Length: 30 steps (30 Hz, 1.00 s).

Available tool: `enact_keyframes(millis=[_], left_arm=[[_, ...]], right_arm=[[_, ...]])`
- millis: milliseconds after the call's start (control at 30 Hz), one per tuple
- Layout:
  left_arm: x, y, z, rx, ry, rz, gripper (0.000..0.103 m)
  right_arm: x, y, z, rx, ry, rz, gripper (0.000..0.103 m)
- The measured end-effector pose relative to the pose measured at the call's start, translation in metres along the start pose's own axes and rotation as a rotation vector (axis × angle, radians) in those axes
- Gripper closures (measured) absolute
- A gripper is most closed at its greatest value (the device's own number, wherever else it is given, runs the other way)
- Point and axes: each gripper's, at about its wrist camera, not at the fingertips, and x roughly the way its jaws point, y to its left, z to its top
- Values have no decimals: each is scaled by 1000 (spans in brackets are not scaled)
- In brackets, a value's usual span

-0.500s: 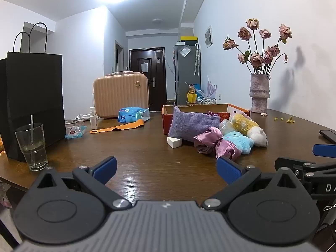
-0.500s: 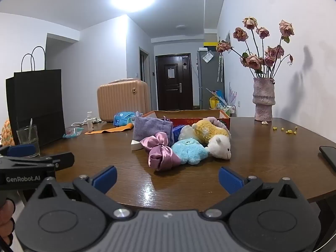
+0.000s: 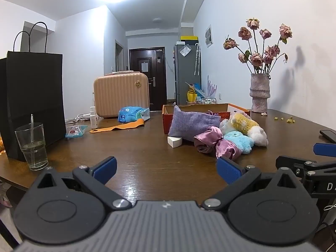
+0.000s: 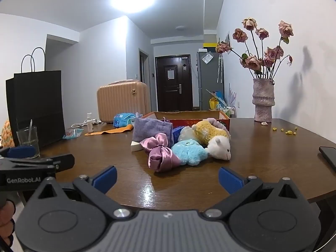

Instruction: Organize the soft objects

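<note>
The phone (image 4: 328, 156) (dark slab) is cut off by the right edge.

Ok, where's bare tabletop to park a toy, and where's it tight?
Bare wood between the glass and the pink scrunchie, also between the white sheep plush and phone. Crowded where the plush pile presses against the red box.

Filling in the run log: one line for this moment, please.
left hand-held gripper open | right hand-held gripper open | soft toys piled before cardboard box | nothing grasped
</note>
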Motion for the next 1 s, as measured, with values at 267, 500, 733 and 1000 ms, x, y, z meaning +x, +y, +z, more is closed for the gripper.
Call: enact_keyframes(millis=[267,500,733,1000], left_arm=[[-1,1,-1,0,-9,0,0],[-2,1,-1,2,-10,2,0],[-1,1,-1,0,-8,4,0],[-1,1,-1,1,-10,5,0]], right_arm=[[0,0,-1,-2,-3,-1,0],[-1,0,-1,-2,-3,-2,0],[-1,0,-1,-2,-6,-5,0],[-1,-1,-2,-4,-6,-5,0]])
